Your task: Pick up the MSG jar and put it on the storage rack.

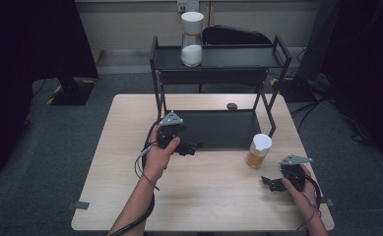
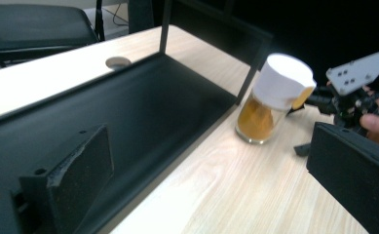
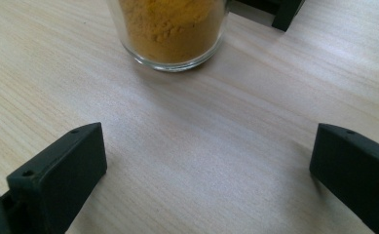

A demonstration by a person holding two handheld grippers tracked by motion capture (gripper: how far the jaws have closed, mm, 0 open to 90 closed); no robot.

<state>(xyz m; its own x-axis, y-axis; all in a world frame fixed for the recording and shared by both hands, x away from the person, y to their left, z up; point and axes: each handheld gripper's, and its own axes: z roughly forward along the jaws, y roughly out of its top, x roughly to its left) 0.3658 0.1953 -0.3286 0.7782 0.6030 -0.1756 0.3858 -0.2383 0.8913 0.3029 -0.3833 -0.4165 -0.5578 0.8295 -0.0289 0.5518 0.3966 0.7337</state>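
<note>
Right tool (image 1: 269,183), jaws spread, faces the orange spice jar (image 1: 258,151) for a grasp; left tool (image 1: 195,146) waits spread beside the rack (image 1: 213,129).

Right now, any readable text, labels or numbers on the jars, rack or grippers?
None readable.
Orange-powder jar: white lid and clear glass, no label showing.
White-powder jar on the rack's top shelf: no label showing.
Grey plate on the right gripper: small holes, no print.
Wall socket behind the rack: too small to tell any marking.
</note>
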